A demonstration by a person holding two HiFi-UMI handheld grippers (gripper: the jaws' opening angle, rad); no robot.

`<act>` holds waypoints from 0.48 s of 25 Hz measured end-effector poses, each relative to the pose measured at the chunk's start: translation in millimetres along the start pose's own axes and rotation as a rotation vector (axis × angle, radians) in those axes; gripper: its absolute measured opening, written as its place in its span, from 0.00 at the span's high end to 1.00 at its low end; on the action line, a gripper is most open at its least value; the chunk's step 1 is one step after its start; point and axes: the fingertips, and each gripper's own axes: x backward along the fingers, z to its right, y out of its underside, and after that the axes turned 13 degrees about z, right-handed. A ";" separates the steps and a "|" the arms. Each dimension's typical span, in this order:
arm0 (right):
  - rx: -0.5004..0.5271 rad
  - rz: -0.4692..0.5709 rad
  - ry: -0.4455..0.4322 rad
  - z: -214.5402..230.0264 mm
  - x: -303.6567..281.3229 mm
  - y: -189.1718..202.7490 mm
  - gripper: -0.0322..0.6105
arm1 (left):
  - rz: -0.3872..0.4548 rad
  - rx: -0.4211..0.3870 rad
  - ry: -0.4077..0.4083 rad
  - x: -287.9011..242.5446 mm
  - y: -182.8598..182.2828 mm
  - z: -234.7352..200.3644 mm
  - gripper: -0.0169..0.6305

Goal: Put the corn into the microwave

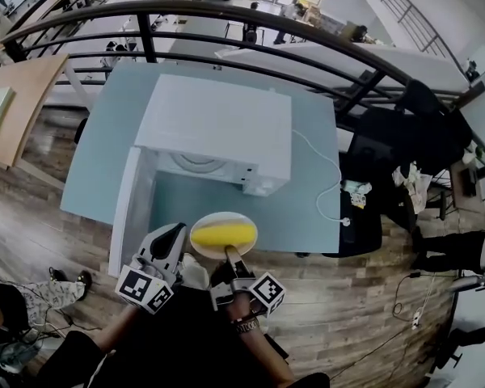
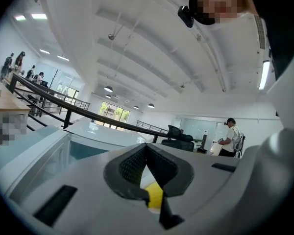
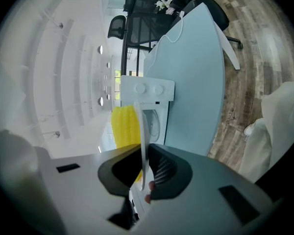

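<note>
A white microwave (image 1: 218,128) sits on a pale blue bench (image 1: 307,176), its door (image 1: 129,208) swung open to the left. Just in front of the opening, over the bench's near edge, the right tongs (image 1: 229,255) are clamped on the near rim of a white plate (image 1: 223,216). A yellow ear of corn (image 1: 222,233) lies lengthwise across the plate. The left tongs (image 1: 176,237) are just beside the plate's left edge, their tips drawn together with nothing gripped between them. The floor around the bench is wood.
</note>
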 end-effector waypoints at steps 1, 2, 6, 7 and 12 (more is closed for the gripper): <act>0.000 -0.008 -0.003 -0.7 -4.4 2.7 0.90 | 0.005 -0.001 -0.004 -0.8 -1.6 -3.3 0.97; -0.001 -0.015 0.000 -0.5 -8.1 5.2 0.90 | 0.012 -0.001 -0.009 -1.5 -3.5 -6.2 0.97; -0.010 -0.033 0.042 0.4 -20.9 13.5 0.90 | 0.037 -0.014 -0.034 -2.6 -13.1 -16.9 0.97; -0.011 -0.038 0.041 -0.9 -25.0 15.7 0.90 | 0.042 -0.019 -0.041 -2.2 -15.6 -20.1 0.97; -0.001 -0.051 0.052 -4.4 -41.3 29.3 0.90 | 0.060 -0.028 -0.092 3.5 -24.1 -42.1 0.97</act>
